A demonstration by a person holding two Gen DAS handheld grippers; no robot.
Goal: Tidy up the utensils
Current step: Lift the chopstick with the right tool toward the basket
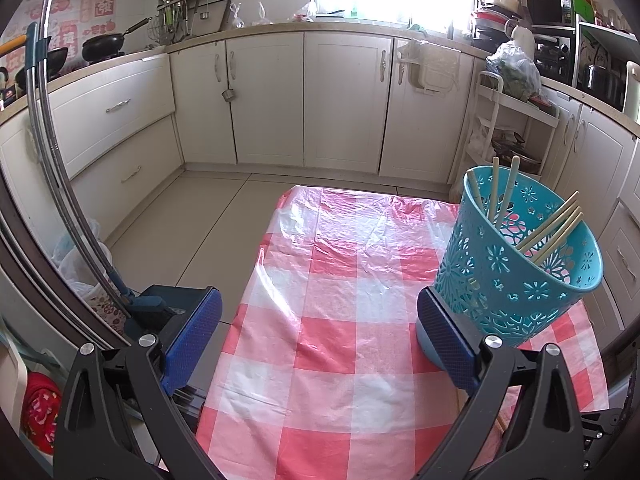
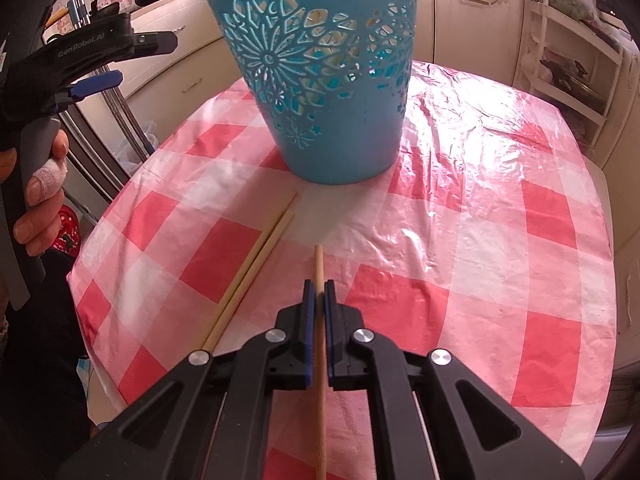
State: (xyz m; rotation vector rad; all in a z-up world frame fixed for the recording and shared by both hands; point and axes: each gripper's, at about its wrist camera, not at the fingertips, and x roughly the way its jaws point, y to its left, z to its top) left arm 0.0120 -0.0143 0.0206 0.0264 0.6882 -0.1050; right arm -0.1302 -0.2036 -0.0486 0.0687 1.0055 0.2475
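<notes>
1. Right wrist view: right gripper (image 2: 319,296), pads closed onto one chopstick (image 2: 319,264); the stick runs back between the fingers and its tip points toward the basket. Whether it is lifted off the cloth cannot be told.
2. Left gripper (image 1: 320,320), fingers spread wide, holding nothing; its right pad sits just beside the basket's base. Seen from the right wrist view, it hangs off the table's left edge.
3. Basket (image 2: 320,80), teal plastic with floral cut-outs, upright toward the far edge of the table. It is the judged destination for the utensils.
4. Chopsticks in basket (image 1: 552,232): several already stowed, leaning against the rim, three more upright at the far wall. This portion of the task appears done.
5. Loose pair of chopsticks (image 2: 256,260), lying side by side on the cloth, near the left edge, ends close to the basket's foot. Judged left to do: the held stick, then this pair.
6. Table (image 2: 500,260), covered with a glossy red-and-white checked plastic cloth, wrinkled at the far edge.
7. Room: kitchen, cream cabinets (image 1: 344,100) beyond the table's far edge, pale tiled floor, bright window, pans (image 1: 104,44) on the hob at far left, white shelf cart (image 1: 516,128) to the right.
</notes>
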